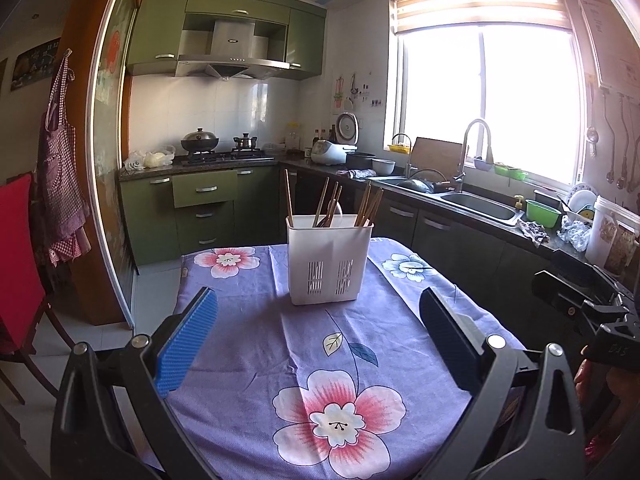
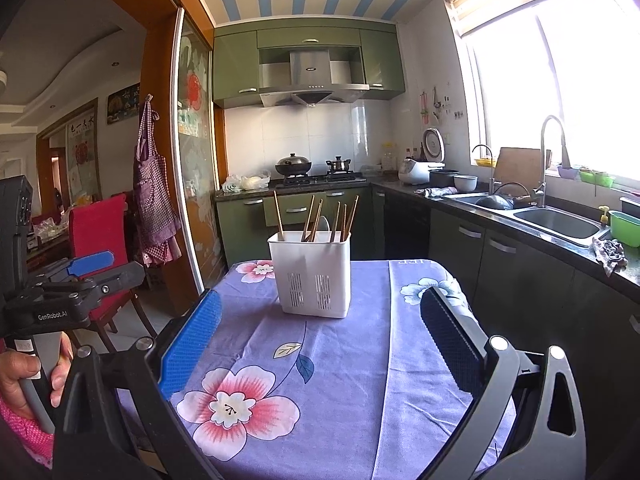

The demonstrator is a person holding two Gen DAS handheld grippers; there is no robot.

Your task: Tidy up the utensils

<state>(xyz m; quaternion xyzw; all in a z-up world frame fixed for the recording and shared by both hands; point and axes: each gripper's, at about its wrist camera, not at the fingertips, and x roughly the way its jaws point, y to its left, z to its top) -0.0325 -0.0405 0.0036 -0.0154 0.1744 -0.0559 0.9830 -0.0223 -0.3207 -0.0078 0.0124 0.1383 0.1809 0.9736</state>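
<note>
- Left tool (image 1: pixel 318 340): fingers spread wide apart, nothing between them. It is held above the near part of the worktop (image 1: pixel 248 360), pointing toward the far edge.
- Right tool (image 2: pixel 320 344): fingers likewise wide apart and empty, at a similar stand-off, aimed the same way.
- Task item: a white utensil holder (image 1: pixel 328 260) stands upright near the far edge of the worktop, on the purple flowered cloth (image 1: pixel 360 360). It is divided into compartments and has slotted vents low on its front wall.
- Contents: wooden chopsticks (image 1: pixel 366 206) stand in the holder, spread over its compartments. One stick at the left (image 1: pixel 288 200) stands alone. A pale rounded utensil shows among the middle group; its type cannot be told.
- Long axis: the chopsticks run close to vertical, upper ends free, several leaning slightly.
- Key relation: the holder lies straight ahead of both tools and well apart from each. It sits nearly centred in the left wrist view, slightly left of centre in the right wrist view.
- Judgement: neither tool is clearly nearer. A grasp on a stick would need a forward reach and closure across its upper shaft.
- No loose utensils are visible on the cloth.
</note>
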